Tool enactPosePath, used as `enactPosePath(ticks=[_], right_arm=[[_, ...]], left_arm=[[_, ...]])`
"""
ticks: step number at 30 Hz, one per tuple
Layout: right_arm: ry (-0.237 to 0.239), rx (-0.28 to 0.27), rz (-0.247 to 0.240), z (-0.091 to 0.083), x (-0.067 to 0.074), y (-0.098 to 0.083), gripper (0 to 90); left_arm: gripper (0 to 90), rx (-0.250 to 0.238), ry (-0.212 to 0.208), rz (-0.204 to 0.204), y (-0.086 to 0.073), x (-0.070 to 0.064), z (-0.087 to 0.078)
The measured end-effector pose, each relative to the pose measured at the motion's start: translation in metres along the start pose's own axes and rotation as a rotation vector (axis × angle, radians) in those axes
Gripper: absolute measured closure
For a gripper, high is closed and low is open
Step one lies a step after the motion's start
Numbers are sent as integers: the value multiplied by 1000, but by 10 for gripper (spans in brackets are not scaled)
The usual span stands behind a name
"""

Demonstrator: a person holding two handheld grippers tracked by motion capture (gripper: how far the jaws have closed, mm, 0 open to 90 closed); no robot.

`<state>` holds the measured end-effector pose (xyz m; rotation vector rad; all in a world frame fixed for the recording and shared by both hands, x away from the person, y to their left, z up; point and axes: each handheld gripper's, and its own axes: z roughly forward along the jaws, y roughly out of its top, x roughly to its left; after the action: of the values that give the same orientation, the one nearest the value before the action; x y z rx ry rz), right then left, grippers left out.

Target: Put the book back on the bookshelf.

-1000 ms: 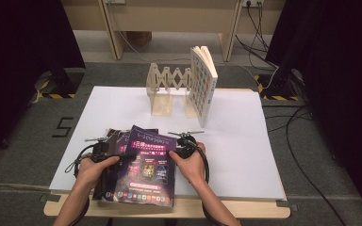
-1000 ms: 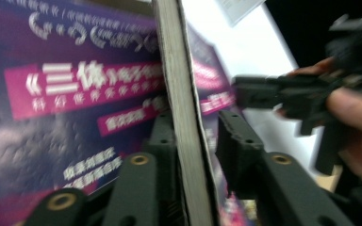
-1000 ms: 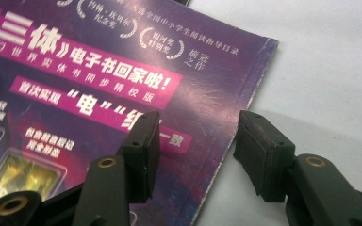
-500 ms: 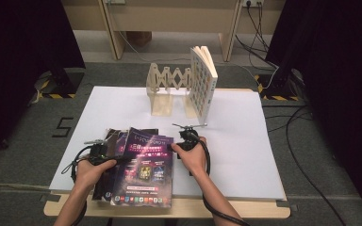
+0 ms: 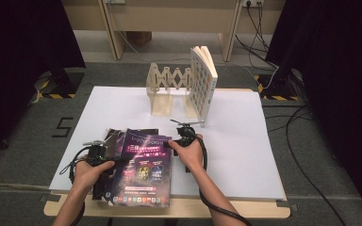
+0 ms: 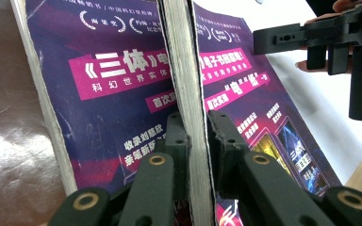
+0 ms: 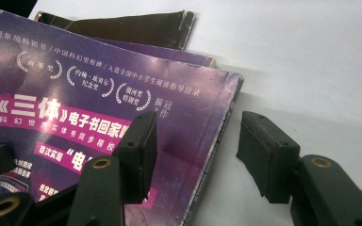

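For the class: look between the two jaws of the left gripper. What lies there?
The left gripper view shows the left gripper with its jaws closed on the page edge of the top purple book, lifted above a second purple book.

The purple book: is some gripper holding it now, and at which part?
Yes. The left gripper pinches the purple book by its page edge; the right gripper is open astride its corner.

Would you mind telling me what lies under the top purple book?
Under the top purple book lie a second purple book and a dark brown cover, their corners sticking out. The rest is covered, so any further books cannot be seen.
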<state>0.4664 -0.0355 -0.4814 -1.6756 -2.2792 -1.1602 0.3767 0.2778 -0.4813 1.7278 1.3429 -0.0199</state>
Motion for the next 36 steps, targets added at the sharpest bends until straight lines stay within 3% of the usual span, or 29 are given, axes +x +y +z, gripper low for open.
enactPosePath(ticks=[12,21,27,30,36], right_arm=[[40,-7,28,7,1,3,466],[12,-45,10,4,4,2,609],[74,-85,14,-9,8,7,704],[109,-69,29,-8,9,7,701],[121,-30,25,-2,8,6,711]], left_arm=[[794,6,1,23,-1,1,2],[795,20,22,48,1,-1,1],[788,25,39,59,1,-2,1],[789,26,44,65,2,-3,1],[788,30,42,72,2,-3,1]])
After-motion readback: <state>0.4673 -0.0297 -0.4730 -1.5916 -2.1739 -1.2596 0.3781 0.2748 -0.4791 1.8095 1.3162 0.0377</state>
